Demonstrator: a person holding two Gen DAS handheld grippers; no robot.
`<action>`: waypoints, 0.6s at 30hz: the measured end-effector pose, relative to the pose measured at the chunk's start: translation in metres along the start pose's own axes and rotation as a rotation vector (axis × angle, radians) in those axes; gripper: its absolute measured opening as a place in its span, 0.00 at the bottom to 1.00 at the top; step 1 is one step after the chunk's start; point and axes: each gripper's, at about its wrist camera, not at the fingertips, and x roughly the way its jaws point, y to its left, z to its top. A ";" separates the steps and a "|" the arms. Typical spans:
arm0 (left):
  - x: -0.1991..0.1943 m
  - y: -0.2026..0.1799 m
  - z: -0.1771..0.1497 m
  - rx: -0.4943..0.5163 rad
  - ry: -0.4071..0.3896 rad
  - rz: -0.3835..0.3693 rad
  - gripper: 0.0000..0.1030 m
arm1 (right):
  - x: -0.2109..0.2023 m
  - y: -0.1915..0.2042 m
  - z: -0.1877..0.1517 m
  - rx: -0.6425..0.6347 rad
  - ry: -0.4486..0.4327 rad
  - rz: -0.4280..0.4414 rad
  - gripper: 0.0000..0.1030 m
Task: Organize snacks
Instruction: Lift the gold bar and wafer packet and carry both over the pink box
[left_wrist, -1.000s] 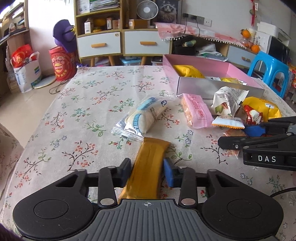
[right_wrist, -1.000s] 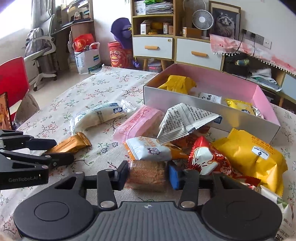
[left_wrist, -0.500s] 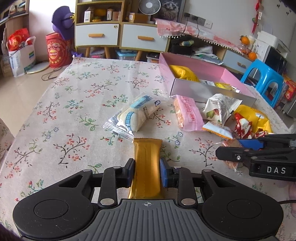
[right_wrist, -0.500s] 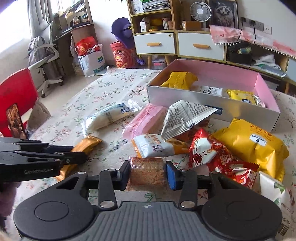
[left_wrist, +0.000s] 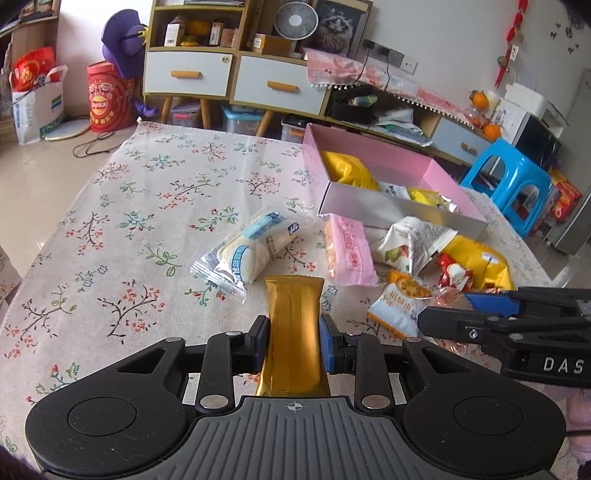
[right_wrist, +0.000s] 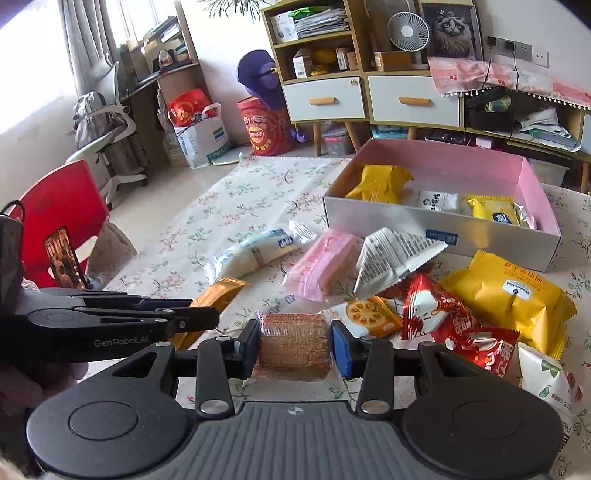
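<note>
My left gripper (left_wrist: 293, 345) is shut on a long gold snack bar (left_wrist: 293, 332), which sticks out forward above the floral tablecloth. My right gripper (right_wrist: 293, 345) is shut on a clear pack of brown crackers (right_wrist: 293, 347), held just off the cloth. The pink box (right_wrist: 532, 184) stands at the back right of the table, with yellow and white packets inside. Loose snacks lie before it: a white roll pack (left_wrist: 255, 247), a pink pack (left_wrist: 349, 254), a newsprint-patterned bag (right_wrist: 395, 258), a red packet (right_wrist: 432, 314) and a yellow bag (right_wrist: 509, 295).
The floral table (left_wrist: 129, 206) stretches wide on the left. A red chair (right_wrist: 59, 218) stands at the table's left side and a blue stool (left_wrist: 517, 181) beyond its right. Shelves and drawers line the far wall.
Both grippers closed a little tighter on their snacks and lifted them off the cloth. The gold bar turned from slanted to straight between the left pads.
</note>
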 end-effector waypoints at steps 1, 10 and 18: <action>-0.001 0.000 0.002 -0.008 -0.003 -0.003 0.25 | -0.001 0.001 0.001 -0.004 -0.004 0.001 0.29; -0.008 -0.012 0.021 -0.023 -0.054 -0.022 0.25 | -0.008 -0.006 0.018 0.020 -0.044 -0.035 0.29; -0.001 -0.026 0.042 -0.038 -0.084 -0.028 0.25 | -0.011 -0.034 0.039 0.104 -0.082 -0.102 0.29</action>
